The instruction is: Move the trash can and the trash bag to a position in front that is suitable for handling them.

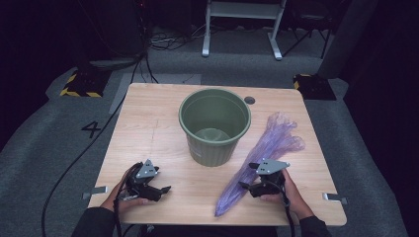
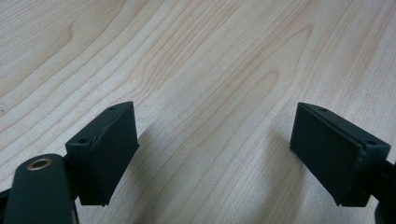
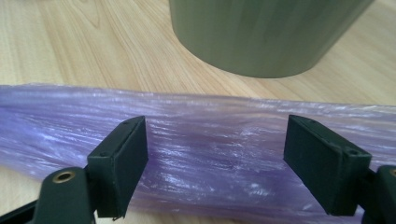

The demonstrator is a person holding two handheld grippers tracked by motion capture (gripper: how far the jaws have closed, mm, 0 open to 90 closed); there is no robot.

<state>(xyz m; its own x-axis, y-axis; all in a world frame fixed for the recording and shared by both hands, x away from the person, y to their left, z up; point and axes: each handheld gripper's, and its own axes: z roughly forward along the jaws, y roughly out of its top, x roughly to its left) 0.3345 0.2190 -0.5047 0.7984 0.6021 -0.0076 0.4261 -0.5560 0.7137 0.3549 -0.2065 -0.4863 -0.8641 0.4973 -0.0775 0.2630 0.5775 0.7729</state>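
Dim grey carpet surrounds the bench point(image 1: 148, 123), a pale wood-grain top with cables trailing across the floor to its left, a white metal frame standing beyond its far edge and yellow-and-black striped blocks off both far corners. Near the middle of the bench, a little toward the far edge, stands a green ribbed plastic bin point(image 1: 214, 126), upright and open, nothing visible in it. Just to its right a purple plastic bag point(image 1: 267, 153) lies flat, bunched into a long strip running from the near edge up toward the right side, where it fans out into loose folds; it lies near the bin, though I cannot tell whether they touch. The person's right hand point(image 1: 289, 195) holds the right gripper point(image 1: 251, 176) low over the bag's near half, and in the right gripper view point(image 3: 215, 163) its jaws stand released and wide apart with the glossy purple film stretched across between and behind them, the green wall of the bin point(image 3: 266, 35) just beyond. The left hand point(image 1: 121, 200) holds the left gripper point(image 1: 165, 188) near the near-left corner, well apart from bin and bag; its own view point(image 2: 215, 149) shows the jaws released, spread wide over bare wood.
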